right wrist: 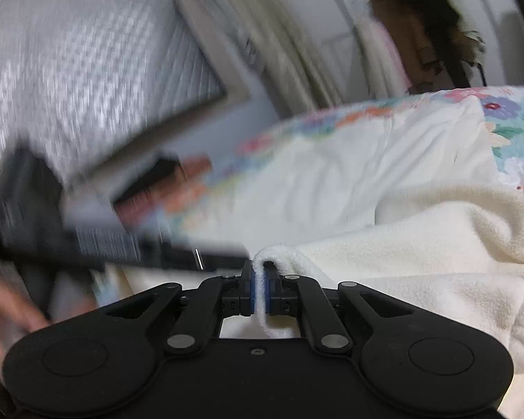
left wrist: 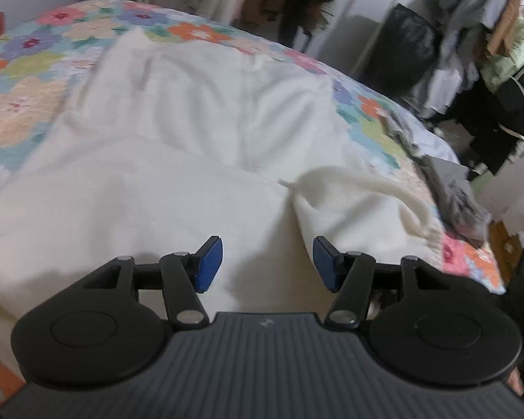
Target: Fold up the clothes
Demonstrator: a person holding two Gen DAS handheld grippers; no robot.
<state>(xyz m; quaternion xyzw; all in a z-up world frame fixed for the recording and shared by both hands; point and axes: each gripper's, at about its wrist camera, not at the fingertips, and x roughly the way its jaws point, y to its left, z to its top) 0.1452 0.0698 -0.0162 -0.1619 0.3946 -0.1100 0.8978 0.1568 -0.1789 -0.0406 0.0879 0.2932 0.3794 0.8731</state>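
Note:
A cream fleece garment (left wrist: 199,111) lies spread over a flowered bedspread (left wrist: 24,104), one sleeve with a ribbed cuff (left wrist: 363,206) lying at the right. My left gripper (left wrist: 267,265) hovers over the near fold of it, open, blue pads (left wrist: 209,265) apart with only cloth beneath them, none between. In the right wrist view the same cream garment (right wrist: 419,244) fills the right half. My right gripper (right wrist: 260,286) is shut on a pinched edge of that fleece, which loops up over the fingertips.
A rail of hanging clothes (left wrist: 489,52) and a dark bag (left wrist: 401,49) stand right of the bed. Grey garments (left wrist: 454,192) are heaped at the bed's right edge. A blurred dark object (right wrist: 52,216) and a hand (right wrist: 3,310) show at left in the right wrist view.

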